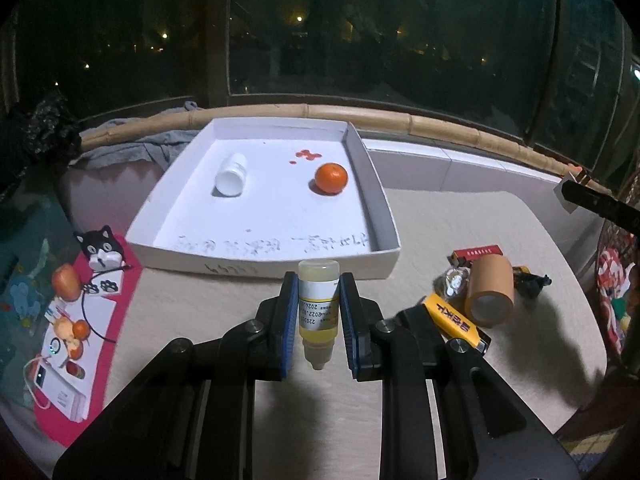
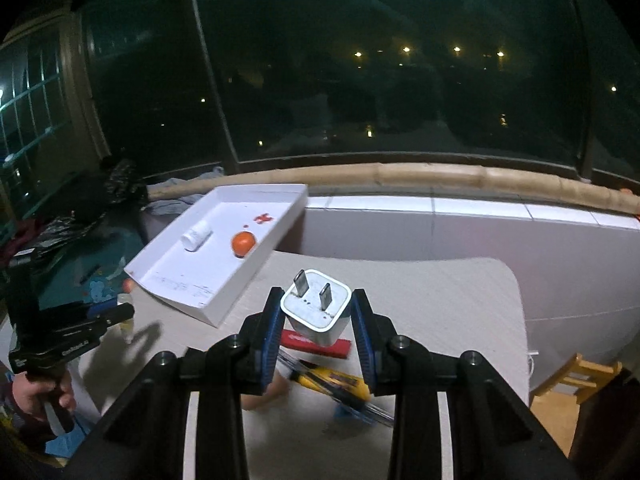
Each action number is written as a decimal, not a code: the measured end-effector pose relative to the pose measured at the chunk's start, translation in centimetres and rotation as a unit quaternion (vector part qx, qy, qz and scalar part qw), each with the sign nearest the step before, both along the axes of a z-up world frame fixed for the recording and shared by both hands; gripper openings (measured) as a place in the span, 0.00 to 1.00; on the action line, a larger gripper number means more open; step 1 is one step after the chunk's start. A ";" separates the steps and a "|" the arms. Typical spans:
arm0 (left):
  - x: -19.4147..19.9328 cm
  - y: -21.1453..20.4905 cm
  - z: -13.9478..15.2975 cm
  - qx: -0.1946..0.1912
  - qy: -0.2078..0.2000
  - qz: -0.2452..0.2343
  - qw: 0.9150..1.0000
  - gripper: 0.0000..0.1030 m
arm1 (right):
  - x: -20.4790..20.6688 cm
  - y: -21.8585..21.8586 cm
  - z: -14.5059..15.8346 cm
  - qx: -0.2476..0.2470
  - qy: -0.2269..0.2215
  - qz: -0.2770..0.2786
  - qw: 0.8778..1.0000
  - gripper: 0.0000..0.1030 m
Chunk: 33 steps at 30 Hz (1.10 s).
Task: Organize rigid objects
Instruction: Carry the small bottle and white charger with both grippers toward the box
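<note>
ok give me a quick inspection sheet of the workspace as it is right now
surface: pale table, bare in the middle.
job's things: white tray holds a white bottle on its side and an orange; yellow dropper bottle and white plug adapter are in the grippers.
clutter: tape roll, yellow lighter, red box and small dark items at the table's right; cat figure and fruit on a red mat at left.
grippers: left gripper shut on the dropper bottle; right gripper shut on the adapter.
cables: nothing seen.
surroundings: dark window with night lights, bamboo rail, grey cloth.
</note>
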<state>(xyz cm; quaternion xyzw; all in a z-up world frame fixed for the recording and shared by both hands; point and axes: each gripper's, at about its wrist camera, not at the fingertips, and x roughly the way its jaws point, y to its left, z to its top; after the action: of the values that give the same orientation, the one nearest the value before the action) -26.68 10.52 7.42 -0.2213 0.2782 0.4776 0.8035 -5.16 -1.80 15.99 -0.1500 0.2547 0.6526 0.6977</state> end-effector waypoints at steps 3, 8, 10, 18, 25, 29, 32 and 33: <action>-0.8 0.1 0.4 0.005 -0.002 0.004 1.000 0.19 | -0.8 0.7 0.3 0.001 0.002 0.008 1.000 0.32; -2.0 0.6 0.9 0.011 -0.005 0.010 1.000 0.19 | -2.7 2.0 0.5 -0.001 -0.004 0.022 1.000 0.32; -2.5 0.8 1.0 0.013 -0.005 0.010 1.000 0.19 | -3.3 2.6 0.5 -0.002 -0.004 0.027 1.000 0.32; -3.9 2.2 1.5 0.019 -0.008 0.011 1.000 0.19 | -5.8 4.8 1.2 -0.005 -0.010 0.041 0.999 0.32; -4.7 3.8 2.0 0.026 -0.005 0.007 1.000 0.19 | -7.9 6.8 1.7 -0.008 -0.012 0.048 0.999 0.32; -5.1 5.0 2.5 0.032 -0.002 0.005 0.999 0.19 | -9.3 8.2 1.8 -0.012 -0.012 0.055 0.998 0.32; -5.4 6.0 2.7 0.034 -0.001 0.002 0.999 0.19 | -10.4 9.2 1.8 -0.015 -0.013 0.060 0.998 0.32; -5.4 6.5 2.8 0.035 0.002 0.001 0.999 0.19 | -10.7 9.6 1.8 -0.016 -0.015 0.062 0.998 0.32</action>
<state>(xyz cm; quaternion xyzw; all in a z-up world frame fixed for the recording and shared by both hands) -32.09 17.00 10.23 -0.1927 0.2627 0.4882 0.8096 -15.87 7.77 17.82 -0.1868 0.2447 0.6882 0.6570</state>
